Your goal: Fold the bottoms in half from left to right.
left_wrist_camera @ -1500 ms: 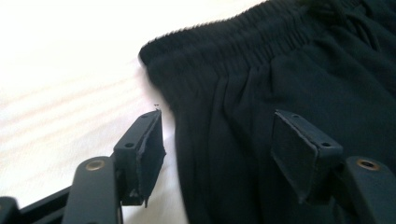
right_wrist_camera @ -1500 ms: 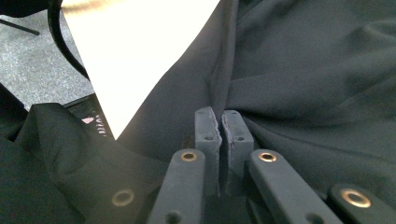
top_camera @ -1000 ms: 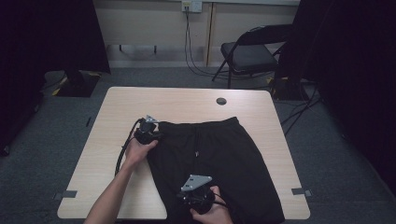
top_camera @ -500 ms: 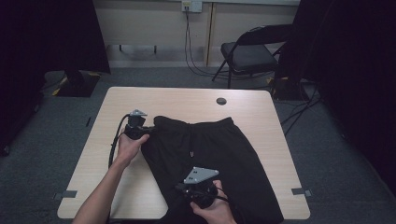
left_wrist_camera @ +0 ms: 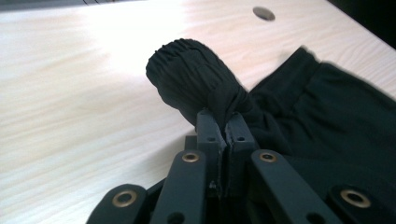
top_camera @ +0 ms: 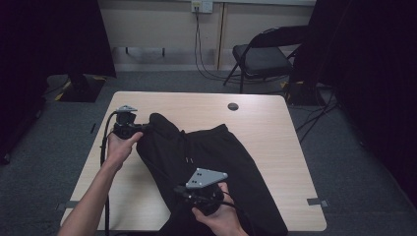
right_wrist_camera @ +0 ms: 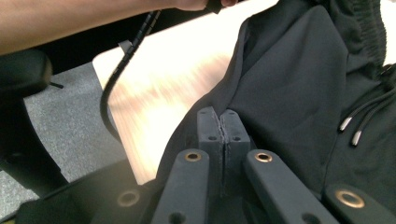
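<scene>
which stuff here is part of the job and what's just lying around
In the job:
- black shorts, spread on the table
- left tongs, shut on a bunched part of the waistband
- right tongs, shut on the fabric edge

Lying about:
- folding chair behind the table
- wall cables

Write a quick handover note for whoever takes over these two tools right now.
Left tool: shut on a bunched corner of the black shorts, by the waistband, towards the table's left side.
Right tool: shut on the shorts' edge at the near table edge.
Done: both corners gripped, cloth pulled partly taut between them.
Left: the shorts lie rumpled; probably spread or fold them flat. White-tipped drawstrings lie loose on top.
</scene>
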The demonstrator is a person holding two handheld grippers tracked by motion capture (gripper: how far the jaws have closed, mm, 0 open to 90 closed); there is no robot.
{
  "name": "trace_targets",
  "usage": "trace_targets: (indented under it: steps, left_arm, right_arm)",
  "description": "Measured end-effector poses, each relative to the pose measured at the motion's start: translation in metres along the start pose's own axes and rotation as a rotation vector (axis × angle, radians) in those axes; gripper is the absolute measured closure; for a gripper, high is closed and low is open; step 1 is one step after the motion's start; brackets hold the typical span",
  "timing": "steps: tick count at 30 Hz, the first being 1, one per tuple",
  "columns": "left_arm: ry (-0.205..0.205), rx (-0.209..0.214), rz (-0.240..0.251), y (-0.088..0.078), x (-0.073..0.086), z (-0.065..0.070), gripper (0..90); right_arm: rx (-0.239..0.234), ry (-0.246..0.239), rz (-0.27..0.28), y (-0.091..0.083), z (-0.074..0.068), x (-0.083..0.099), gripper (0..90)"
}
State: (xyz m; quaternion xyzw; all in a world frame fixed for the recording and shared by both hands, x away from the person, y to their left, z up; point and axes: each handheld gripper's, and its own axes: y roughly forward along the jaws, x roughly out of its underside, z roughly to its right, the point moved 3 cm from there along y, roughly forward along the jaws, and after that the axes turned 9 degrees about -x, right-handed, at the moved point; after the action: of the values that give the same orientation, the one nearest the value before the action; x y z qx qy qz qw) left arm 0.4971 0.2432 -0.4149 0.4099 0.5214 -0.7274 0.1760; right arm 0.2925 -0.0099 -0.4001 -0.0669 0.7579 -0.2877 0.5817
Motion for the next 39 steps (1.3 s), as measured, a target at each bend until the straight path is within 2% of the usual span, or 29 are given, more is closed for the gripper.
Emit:
trace_targets:
  steps: [2, 3, 4, 7, 9, 10, 11, 13, 15, 16, 21, 22, 26, 27, 29, 31, 34, 35, 36, 37, 39]
  left_arm:
    - [0.008, -0.004, 0.014, -0.014, -0.010, -0.003, 87.5]
    - [0.008, -0.004, 0.014, -0.014, -0.010, -0.003, 87.6]
    - [0.016, -0.015, 0.033, -0.024, -0.017, -0.006, 87.6]
    - [0.000, -0.029, 0.048, -0.034, -0.021, -0.012, 87.5]
    - [0.001, -0.038, 0.039, -0.034, -0.019, -0.014, 87.5]
    - [-0.001, -0.057, 0.017, -0.030, -0.013, -0.018, 87.4]
    - [-0.001, -0.057, 0.017, -0.030, -0.013, -0.018, 87.4]
    - [-0.018, -0.058, -0.001, -0.023, -0.001, -0.024, 87.3]
    - [-0.021, -0.057, -0.003, -0.020, 0.003, -0.025, 87.2]
    - [-0.036, -0.054, -0.012, -0.016, 0.008, -0.027, 87.1]
    - [-0.037, -0.052, -0.019, -0.013, 0.011, -0.026, 86.9]
    - [-0.031, -0.056, -0.022, -0.013, 0.011, -0.024, 86.9]
    - [-0.017, -0.057, -0.030, -0.010, 0.010, -0.019, 86.5]
    - [-0.021, -0.055, -0.033, -0.007, 0.010, -0.017, 86.3]
    - [-0.024, -0.052, -0.031, -0.005, 0.010, -0.016, 86.3]
    - [-0.022, -0.052, -0.038, -0.003, 0.012, -0.016, 86.3]
    - [-0.029, -0.054, -0.039, 0.000, 0.013, -0.017, 86.2]
    - [-0.026, -0.053, -0.040, 0.000, 0.013, -0.017, 86.2]
    - [-0.026, -0.053, -0.040, 0.000, 0.013, -0.017, 86.1]
    - [-0.022, -0.056, -0.043, 0.001, 0.014, -0.017, 85.9]
    - [-0.020, -0.054, -0.046, 0.002, 0.014, -0.016, 85.8]
  right_arm:
    - [-0.013, -0.022, 0.014, 0.002, -0.006, -0.015, 88.8]
    - [-0.013, -0.030, 0.020, 0.003, -0.008, -0.020, 88.8]
    - [-0.015, -0.039, 0.027, 0.004, -0.009, -0.025, 88.8]
    - [-0.027, -0.053, 0.045, 0.007, -0.014, -0.034, 88.7]
    - [-0.033, -0.046, 0.043, 0.012, -0.014, -0.031, 88.6]
    - [-0.035, -0.037, 0.036, 0.015, -0.013, -0.027, 88.5]
    - [-0.037, -0.031, 0.028, 0.017, -0.011, -0.023, 88.4]
    - [-0.037, -0.018, 0.012, 0.022, -0.009, -0.015, 88.1]
    - [-0.038, -0.013, -0.002, 0.023, -0.008, -0.009, 88.1]
    - [-0.037, -0.013, -0.007, 0.024, -0.007, -0.007, 87.9]
    - [-0.052, -0.001, 0.009, 0.022, -0.008, -0.005, 85.5]
    - [-0.058, -0.012, 0.017, 0.021, -0.010, -0.006, 88.6]
    - [-0.041, -0.016, -0.013, 0.024, -0.009, -0.005, 89.9]
    - [-0.065, 0.000, -0.025, 0.032, -0.006, 0.001, 88.4]
    - [-0.068, -0.007, -0.048, 0.042, -0.005, 0.008, 84.1]
    - [-0.091, 0.012, -0.088, 0.055, -0.002, 0.016, 78.9]
    - [-0.076, 0.022, -0.135, 0.077, 0.004, 0.022, 69.9]
    - [-0.070, 0.028, -0.148, 0.084, 0.007, 0.022, 67.7]
    - [-0.070, 0.028, -0.148, 0.084, 0.007, 0.022, 67.7]
    - [-0.060, 0.029, -0.162, 0.098, 0.010, 0.020, 63.1]
    - [-0.059, 0.029, -0.181, 0.111, 0.013, 0.018, 61.2]
